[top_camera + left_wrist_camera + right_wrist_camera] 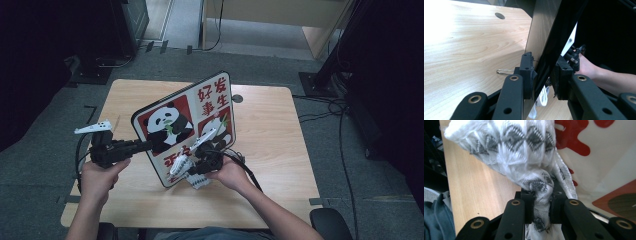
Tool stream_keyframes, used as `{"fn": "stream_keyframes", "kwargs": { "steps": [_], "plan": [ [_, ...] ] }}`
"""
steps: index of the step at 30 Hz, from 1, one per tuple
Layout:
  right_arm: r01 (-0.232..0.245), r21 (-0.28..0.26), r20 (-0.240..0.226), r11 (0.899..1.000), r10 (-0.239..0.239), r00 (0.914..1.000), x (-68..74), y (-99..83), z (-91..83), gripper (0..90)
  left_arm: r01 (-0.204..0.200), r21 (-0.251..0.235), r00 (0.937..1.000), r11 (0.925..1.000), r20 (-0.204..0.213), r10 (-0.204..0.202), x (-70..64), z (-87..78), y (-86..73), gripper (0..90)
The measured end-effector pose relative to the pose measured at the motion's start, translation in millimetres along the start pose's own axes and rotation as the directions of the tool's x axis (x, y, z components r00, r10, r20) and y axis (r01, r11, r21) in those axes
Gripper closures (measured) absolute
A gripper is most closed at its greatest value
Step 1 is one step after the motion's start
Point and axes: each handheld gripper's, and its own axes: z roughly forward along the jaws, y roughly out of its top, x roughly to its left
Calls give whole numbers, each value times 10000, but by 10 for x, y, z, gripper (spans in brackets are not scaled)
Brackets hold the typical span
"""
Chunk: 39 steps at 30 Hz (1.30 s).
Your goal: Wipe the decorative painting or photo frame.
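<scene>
Above the middle of the wooden table [280, 125], tilted up on its lower edge: the panda board [186, 125], printed face toward the person and a little upward, long axis from near-left low to far-right high. At its left edge, the left gripper [146, 145], jaws clamped on the board's thin edge; seen clearly in the left gripper view [543, 75], one pad on the plain back, the other on the dark rim. In front of the printed face, near the lower corner, the right gripper [196, 167], closed tight on a bunched white cloth [524, 150] with grey diamond pattern, the bundle squeezed between both pads [541, 202]. Cloth just beside the board surface, perhaps touching; contact not certain from these views. Board lying directly ahead of the right gripper, slightly up and to the far side. Probably a wiping of the printed face next: short push forward to meet the surface, then strokes along the long axis, with the left side only holding steady. Behind the board, flat on the wood, a small wire clip [505, 71], well apart from the cloth.
</scene>
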Motion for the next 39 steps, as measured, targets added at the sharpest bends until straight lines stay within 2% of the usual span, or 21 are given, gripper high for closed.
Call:
{"fn": "stream_keyframes", "kwargs": {
  "steps": [6,9,12,15,17,27,32,39],
  "plan": [
    [182,-134,-31,9997,-183,9998,40,32,-94,798,71,26,10000,10000,-54,-71,4,-15,6,696],
    [258,-198,-71,9995,-260,9996,73,69,-169,798,71,74,10000,9999,-26,-71,10,-28,13,628],
    [289,-270,-68,9992,-291,9996,93,98,-218,799,16,141,9999,9999,-104,-14,5,-42,22,600],
    [416,-428,-27,9982,-418,9991,131,185,-360,799,-46,210,9999,9998,-163,50,-4,-56,28,528],
    [446,-498,-11,9978,-447,9990,141,213,-400,800,-59,317,9999,9995,-151,64,1,-76,32,518],
    [895,-1180,151,9890,-884,9960,285,573,-883,799,-78,176,9997,9998,-236,82,30,-200,43,467],
    [1235,-1383,196,9827,-1219,9923,376,772,-1088,799,18,-93,9991,10000,-433,-22,85,-280,29,427],
    [1751,-1697,286,9698,-1727,9846,525,1074,-1369,799,-113,-195,9962,9997,-861,96,193,-318,1,423]
  ]
}}
